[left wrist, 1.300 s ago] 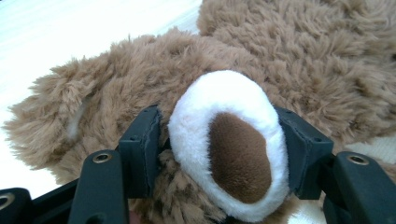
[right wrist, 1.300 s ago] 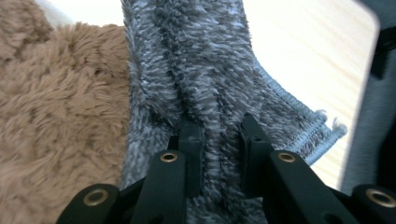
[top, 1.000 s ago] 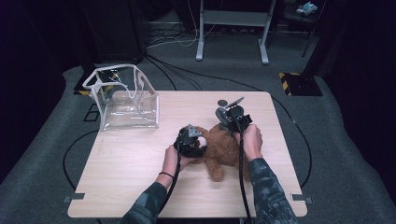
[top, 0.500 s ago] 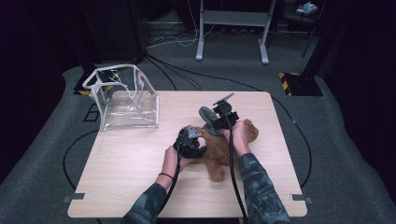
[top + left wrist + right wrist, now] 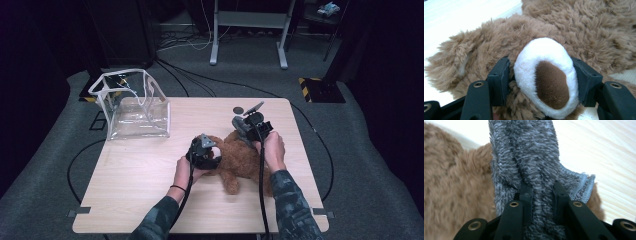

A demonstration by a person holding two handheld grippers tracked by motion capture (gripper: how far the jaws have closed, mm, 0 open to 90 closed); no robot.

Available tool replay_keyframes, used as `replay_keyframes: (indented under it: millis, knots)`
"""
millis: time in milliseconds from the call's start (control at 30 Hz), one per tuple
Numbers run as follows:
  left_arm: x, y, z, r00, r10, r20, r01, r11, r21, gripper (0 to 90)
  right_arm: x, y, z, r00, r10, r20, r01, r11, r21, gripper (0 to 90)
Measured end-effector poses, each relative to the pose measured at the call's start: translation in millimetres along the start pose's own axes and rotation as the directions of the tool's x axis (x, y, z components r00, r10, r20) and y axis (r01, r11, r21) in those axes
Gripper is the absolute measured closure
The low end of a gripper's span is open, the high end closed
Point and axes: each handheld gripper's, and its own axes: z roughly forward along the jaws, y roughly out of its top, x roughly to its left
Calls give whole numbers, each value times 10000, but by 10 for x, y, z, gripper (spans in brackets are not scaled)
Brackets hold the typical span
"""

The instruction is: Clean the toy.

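Since a second ago, the right claw point(image 5: 239, 125) is sitting lower over the brown plush teddy bear point(image 5: 240, 160), pinching a grey fuzzy cloth point(image 5: 534, 170). Left claw point(image 5: 541, 82) is clamping the bear's white-and-brown paw point(image 5: 546, 77). Lying mid-counter point(image 5: 150, 180), the bear is well apart from a clear plastic box point(image 5: 132, 105).
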Motion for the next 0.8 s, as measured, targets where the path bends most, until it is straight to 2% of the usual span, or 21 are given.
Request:
replay_keyframes:
  millis: [200,300,333,367,400,433,467,500,567,633,667,700,733,800]
  knots:
    - [-5,-1,3,9999,70,-81,-71,10000,-61,384,136,176,175,9992,13,-412,-5,9998,191,752]
    - [-8,-5,1,10000,15,-57,-15,10000,-71,384,277,269,283,9988,-262,-404,277,9989,371,753]
    - [-6,-5,-5,10000,49,-48,-49,10000,-9,384,316,286,302,9987,-177,-480,200,9987,465,753]
    - [-7,-10,-4,10000,12,-48,-12,10000,-48,384,350,308,325,9981,-192,-577,218,9988,440,753]
    - [-2,-15,-1,10000,-21,7,21,9999,-123,384,381,329,343,9956,-66,-938,96,9994,318,753]
    - [7,-14,-14,10000,13,74,-14,10000,40,384,393,342,352,9918,68,-1274,-48,9999,161,753]
    - [12,-18,-8,10000,-1,30,1,10000,-84,384,399,353,348,9835,260,-1793,-266,9996,-13,752]
    - [3,-20,-8,9999,-137,62,138,9999,-98,384,393,360,336,9720,484,-2300,-556,9981,-249,752]
    - [6,-20,-13,9999,-93,101,94,9999,-66,384,377,365,284,9512,660,-3014,-897,9938,-655,751]
    - [8,-21,-10,10000,-33,4,34,9999,-125,384,336,354,209,9512,599,-3027,-926,9912,-947,750]
    - [12,-20,-13,10000,43,-13,-43,10000,-87,384,282,331,151,9459,649,-3178,-1072,9873,-1173,751]
    - [7,-21,-8,10000,-45,-11,44,9999,-150,383,246,312,100,9529,720,-2948,-1124,9861,-1224,751]
    - [8,-21,-8,10000,-41,-9,41,9999,-141,384,205,294,45,9657,554,-2536,-898,9879,-1265,750]
    - [10,-20,-10,10000,-24,-16,24,9999,-138,383,147,249,-54,9830,347,-1805,-611,9879,-1428,750]
